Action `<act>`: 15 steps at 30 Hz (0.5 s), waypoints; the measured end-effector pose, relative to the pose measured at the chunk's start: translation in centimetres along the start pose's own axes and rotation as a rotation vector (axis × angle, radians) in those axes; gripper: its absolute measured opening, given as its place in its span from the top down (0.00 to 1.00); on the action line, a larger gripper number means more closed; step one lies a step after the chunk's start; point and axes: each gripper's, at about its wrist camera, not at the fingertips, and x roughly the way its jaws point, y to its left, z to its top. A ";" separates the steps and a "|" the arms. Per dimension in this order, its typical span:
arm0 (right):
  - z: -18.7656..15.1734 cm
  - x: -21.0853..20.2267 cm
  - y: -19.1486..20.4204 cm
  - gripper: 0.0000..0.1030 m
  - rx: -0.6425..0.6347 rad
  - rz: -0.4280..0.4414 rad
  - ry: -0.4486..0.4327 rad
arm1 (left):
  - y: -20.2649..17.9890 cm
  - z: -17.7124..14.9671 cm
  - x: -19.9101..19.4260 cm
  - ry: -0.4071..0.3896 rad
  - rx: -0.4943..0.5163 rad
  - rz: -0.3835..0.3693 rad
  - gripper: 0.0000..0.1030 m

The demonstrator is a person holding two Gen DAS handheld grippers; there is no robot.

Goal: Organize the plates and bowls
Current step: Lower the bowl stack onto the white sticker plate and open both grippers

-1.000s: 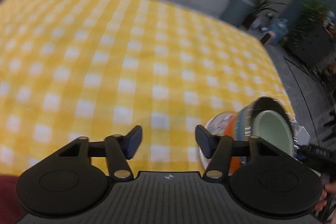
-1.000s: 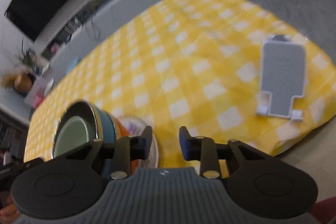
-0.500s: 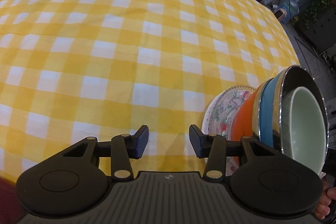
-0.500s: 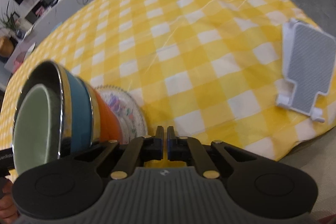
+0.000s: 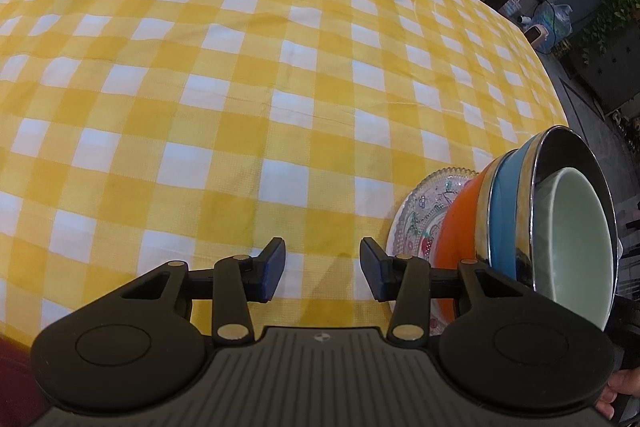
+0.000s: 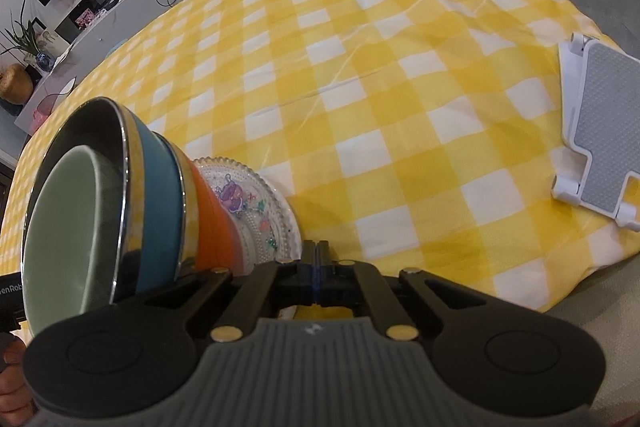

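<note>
Since the earlier frame, your right claw (image 6: 316, 263) has clenched empty; left claw (image 5: 323, 269) stays released beside the stacked nested bowls (image 5: 540, 227): nothing grasped yet.

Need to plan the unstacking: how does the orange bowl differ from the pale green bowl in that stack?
The orange bowl is the lowest bowl, directly on the patterned glass plate; the pale green bowl sits on top, nested inside the others. The orange bowl shows only its outer wall; the pale green bowl shows its open inside. The orange bowl is vivid, the pale green bowl muted. Both are round and empty-looking, in one stack near the table edge.
</note>
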 end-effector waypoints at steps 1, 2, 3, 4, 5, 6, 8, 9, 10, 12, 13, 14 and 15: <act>0.0 0.0 0.0 1.00 -0.001 0.001 -0.001 | 0.0 0.0 0.0 0.000 0.001 0.000 0.49; 0.1 0.0 0.0 1.00 -0.003 0.003 -0.001 | 0.0 0.0 0.0 0.000 -0.001 -0.001 0.49; 0.1 0.1 0.0 1.00 -0.006 0.005 -0.002 | 0.0 0.0 0.0 0.000 -0.002 -0.002 0.49; 0.1 0.1 0.1 1.00 -0.009 0.006 -0.002 | 0.0 0.0 0.0 0.000 -0.001 -0.003 0.49; 0.0 0.0 0.2 1.00 -0.009 0.008 -0.003 | 0.0 0.0 0.0 0.001 -0.002 -0.004 0.49; -0.1 0.0 0.1 1.00 -0.007 0.011 -0.004 | 0.0 0.0 0.0 0.001 -0.003 -0.004 0.49; -0.1 0.1 0.2 1.00 -0.009 0.013 -0.006 | 0.1 0.0 0.0 0.003 -0.005 -0.006 0.49; -0.1 0.1 0.2 1.00 -0.010 0.013 -0.007 | 0.1 0.0 0.0 0.004 -0.006 -0.007 0.49; -0.1 0.1 0.2 1.00 -0.007 0.014 -0.008 | 0.1 0.0 0.0 0.005 -0.008 -0.007 0.49; 0.0 0.1 0.2 1.00 -0.002 0.018 -0.007 | 0.1 0.1 -0.1 0.009 -0.011 -0.003 0.49; 0.0 0.2 0.3 1.00 0.003 0.019 -0.008 | 0.2 0.1 -0.1 0.009 -0.014 -0.002 0.50; 0.0 0.2 0.4 1.00 0.005 0.018 -0.008 | 0.2 0.1 -0.2 0.010 -0.017 0.000 0.50; 0.0 0.3 0.5 1.00 0.006 0.018 -0.009 | 0.2 0.1 -0.2 0.011 -0.020 0.006 0.51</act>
